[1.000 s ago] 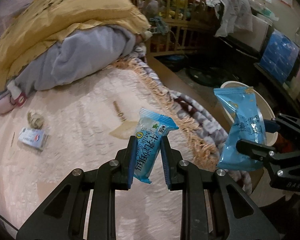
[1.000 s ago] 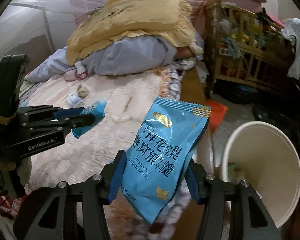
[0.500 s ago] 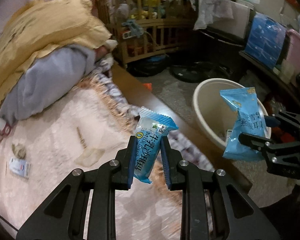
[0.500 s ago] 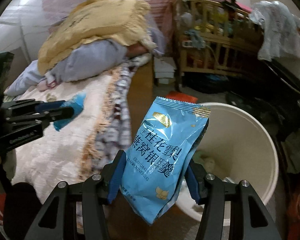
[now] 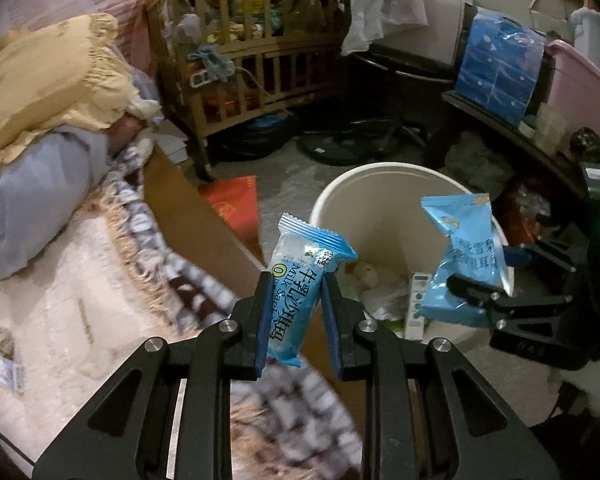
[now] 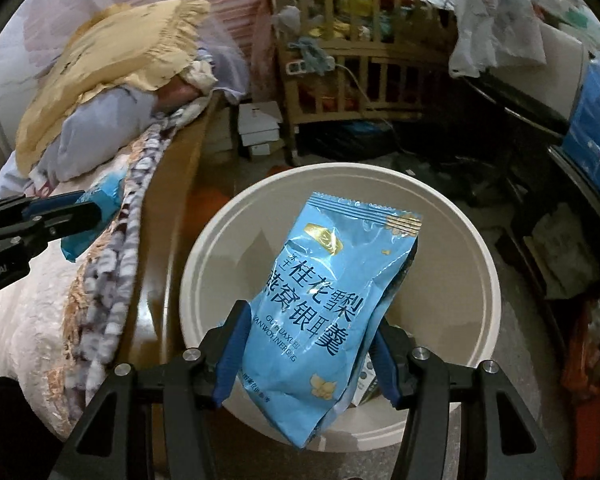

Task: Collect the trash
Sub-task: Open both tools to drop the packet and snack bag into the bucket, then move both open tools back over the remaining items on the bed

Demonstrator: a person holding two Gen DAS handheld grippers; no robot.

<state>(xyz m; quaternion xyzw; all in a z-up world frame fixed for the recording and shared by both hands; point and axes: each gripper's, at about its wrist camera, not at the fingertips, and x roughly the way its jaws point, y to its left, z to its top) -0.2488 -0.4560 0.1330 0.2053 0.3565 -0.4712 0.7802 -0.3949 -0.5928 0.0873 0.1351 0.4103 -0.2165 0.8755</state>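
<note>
Showing bin (image 5: 380, 184) trash inside, left view only, wrapper (image 5: 300, 280) gripped

Your small wrapper (image 5: 296, 296) reads "Milk Sach…" beside Chinese characters. Your large blue packet (image 6: 328, 304) reads "桂花飘" and "GUIHUAXUE…YANWOYINER". Your left gripper (image 6: 60, 216) body: "…bot.AI".

Left tool (image 5: 299, 312) clamping milk snack wrapper (image 5: 300, 288), cream bin (image 5: 384, 184) beyond, right tool (image 5: 476, 300) gripping blue packet (image 5: 464, 256)

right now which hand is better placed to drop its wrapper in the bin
Right. The right gripper holds its blue snack bag over the bin mouth; the left gripper, clamping the milk wrapper, looks short of the rim.
</note>
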